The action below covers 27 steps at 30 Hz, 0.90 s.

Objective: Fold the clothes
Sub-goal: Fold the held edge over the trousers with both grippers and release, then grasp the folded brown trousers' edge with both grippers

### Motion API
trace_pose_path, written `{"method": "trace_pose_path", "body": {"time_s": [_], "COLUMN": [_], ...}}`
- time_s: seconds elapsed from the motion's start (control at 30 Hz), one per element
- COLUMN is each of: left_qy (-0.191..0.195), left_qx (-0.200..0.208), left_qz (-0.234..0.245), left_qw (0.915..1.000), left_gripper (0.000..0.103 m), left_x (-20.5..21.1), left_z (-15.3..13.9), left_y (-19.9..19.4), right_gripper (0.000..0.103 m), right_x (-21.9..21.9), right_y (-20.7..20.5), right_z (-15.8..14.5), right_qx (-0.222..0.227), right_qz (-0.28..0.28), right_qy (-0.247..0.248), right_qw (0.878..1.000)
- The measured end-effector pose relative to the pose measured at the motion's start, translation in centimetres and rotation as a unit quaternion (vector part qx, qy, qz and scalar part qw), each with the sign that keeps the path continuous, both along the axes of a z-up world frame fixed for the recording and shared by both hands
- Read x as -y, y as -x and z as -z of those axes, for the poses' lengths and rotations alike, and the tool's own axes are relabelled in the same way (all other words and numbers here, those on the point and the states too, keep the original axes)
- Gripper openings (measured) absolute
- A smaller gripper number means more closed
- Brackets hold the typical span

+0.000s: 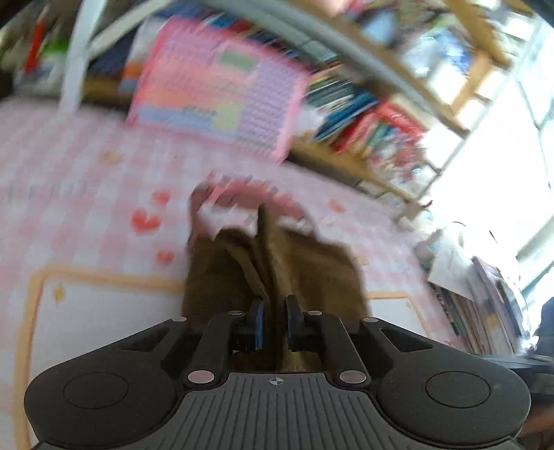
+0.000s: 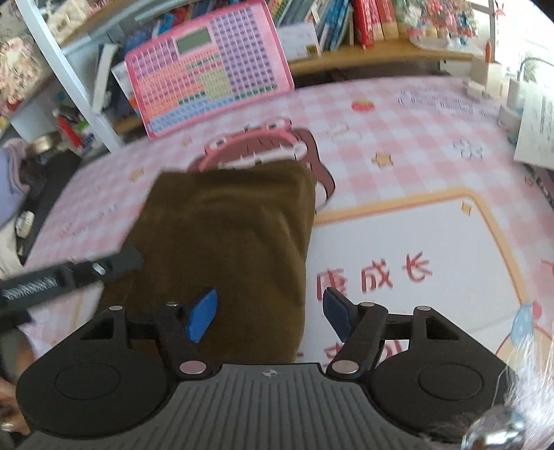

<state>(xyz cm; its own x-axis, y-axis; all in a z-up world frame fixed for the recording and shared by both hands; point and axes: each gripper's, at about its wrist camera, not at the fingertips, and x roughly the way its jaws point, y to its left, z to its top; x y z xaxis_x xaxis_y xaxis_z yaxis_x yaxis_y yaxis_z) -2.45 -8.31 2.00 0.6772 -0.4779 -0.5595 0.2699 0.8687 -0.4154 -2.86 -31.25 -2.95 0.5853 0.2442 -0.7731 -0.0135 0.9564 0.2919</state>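
Observation:
A brown garment (image 2: 228, 235) lies folded in a long strip on the pink checked table mat (image 2: 398, 145). My right gripper (image 2: 270, 313) is open just above its near right edge, blue pads apart, holding nothing. My left gripper (image 1: 275, 320) is shut on a bunched fold of the same brown garment (image 1: 277, 263) and lifts it; that view is blurred by motion. The left gripper's arm also shows in the right wrist view (image 2: 69, 273) at the garment's left edge.
A pink keyboard toy (image 2: 207, 65) leans against a bookshelf (image 2: 346, 24) at the back of the table. Papers (image 2: 540, 128) and small boxes lie at the far right. A white shelf post (image 2: 65, 72) stands at the back left.

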Motion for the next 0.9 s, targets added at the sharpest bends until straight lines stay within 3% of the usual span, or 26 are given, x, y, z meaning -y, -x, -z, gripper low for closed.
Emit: {"method": "trace_pose_path", "body": {"time_s": [0.07, 0.13, 0.2, 0.23, 0.37, 0.53, 0.63, 0.7, 0.77, 0.9], "left_qy": [-0.027, -0.039, -0.035, -0.023, -0.031, -0.002, -0.009, -0.009, -0.008, -0.011], "left_qx": [0.053, 0.029, -0.059, -0.073, -0.059, -0.058, -0.043, -0.027, -0.013, -0.059], "left_qz": [0.025, 0.004, -0.028, -0.031, -0.019, -0.018, -0.027, -0.025, -0.021, -0.011], "left_qw": [0.9979, 0.9988, 0.9972, 0.9966, 0.9976, 0.9981, 0.9987, 0.9993, 0.9997, 0.9981], "left_gripper": [0.01, 0.01, 0.011, 0.013, 0.017, 0.02, 0.032, 0.047, 0.069, 0.069], "left_x": [0.7, 0.2, -1.1, -1.7, -1.6, -2.6, -2.8, -3.3, -3.7, -4.2], "left_z": [-1.5, -0.3, 3.3, 4.5, 4.7, 4.3, 3.4, 2.7, 2.0, 3.4], "left_y": [1.7, 1.6, -0.3, -0.8, -0.7, -0.5, -0.8, -0.5, -0.1, -1.0], "right_gripper": [0.066, 0.066, 0.067, 0.067, 0.067, 0.068, 0.068, 0.068, 0.068, 0.068], "right_x": [-0.4, -0.7, -1.2, -1.4, -2.3, -2.4, -1.4, -0.8, -0.2, 0.5], "right_y": [0.1, 0.0, -0.2, -0.1, -0.1, -0.1, -0.1, 0.1, 0.3, 0.2], "right_z": [0.2, 0.4, 0.9, 1.2, 1.7, 1.5, 1.3, 1.2, 1.2, 1.6], "right_qx": [0.006, 0.006, -0.002, -0.004, 0.006, 0.008, 0.001, -0.005, -0.011, -0.035], "right_qz": [0.0, -0.002, -0.009, -0.014, -0.024, -0.023, -0.009, 0.003, 0.016, 0.03], "right_qy": [-0.005, 0.002, 0.011, 0.009, 0.031, 0.027, -0.004, -0.023, -0.041, -0.078], "right_qw": [1.0, 1.0, 1.0, 1.0, 0.999, 0.999, 1.0, 1.0, 0.999, 0.996]}}
